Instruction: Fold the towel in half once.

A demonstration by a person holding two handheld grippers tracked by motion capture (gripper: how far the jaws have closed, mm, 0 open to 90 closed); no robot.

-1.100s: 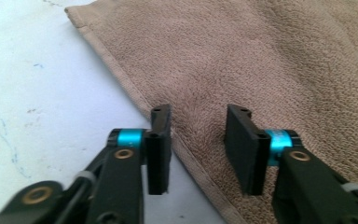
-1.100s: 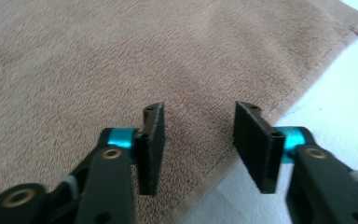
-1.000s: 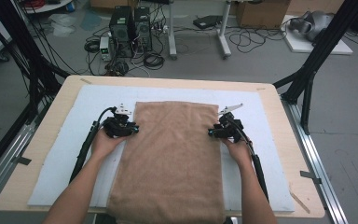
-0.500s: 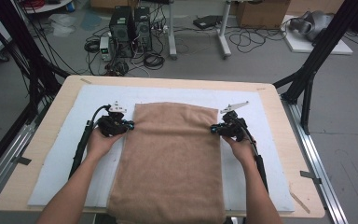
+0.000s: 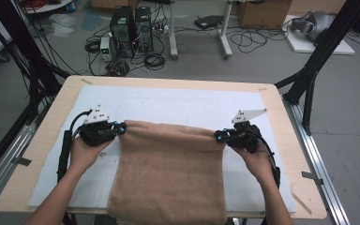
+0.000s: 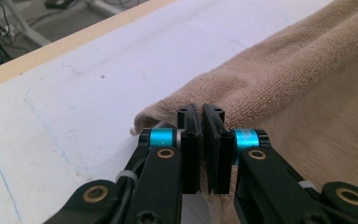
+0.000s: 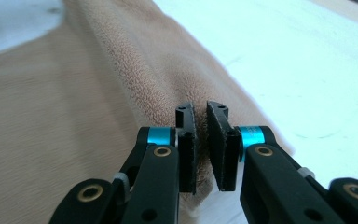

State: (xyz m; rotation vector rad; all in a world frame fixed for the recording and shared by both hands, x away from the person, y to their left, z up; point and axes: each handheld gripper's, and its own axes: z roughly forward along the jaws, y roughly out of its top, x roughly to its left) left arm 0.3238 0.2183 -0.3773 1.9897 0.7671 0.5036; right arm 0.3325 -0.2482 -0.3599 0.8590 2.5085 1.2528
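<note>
Now both far towel [image 5: 168, 173] corners lifted and drawn nearer, left hand-held gripper [image 5: 120, 128] and right hand-held gripper [image 5: 219, 136] clamped on them.

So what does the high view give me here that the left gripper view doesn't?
High view: both hands, the left gripper and right gripper pinching the brown towel's two far corners, the towel hanging over the table's near edge, and the floor's computers and cables. Left gripper view: a close look at the jaws shut on the towel's bunched corner, with terry weave visible. Both: towel, white mat, wooden table edge.
</note>
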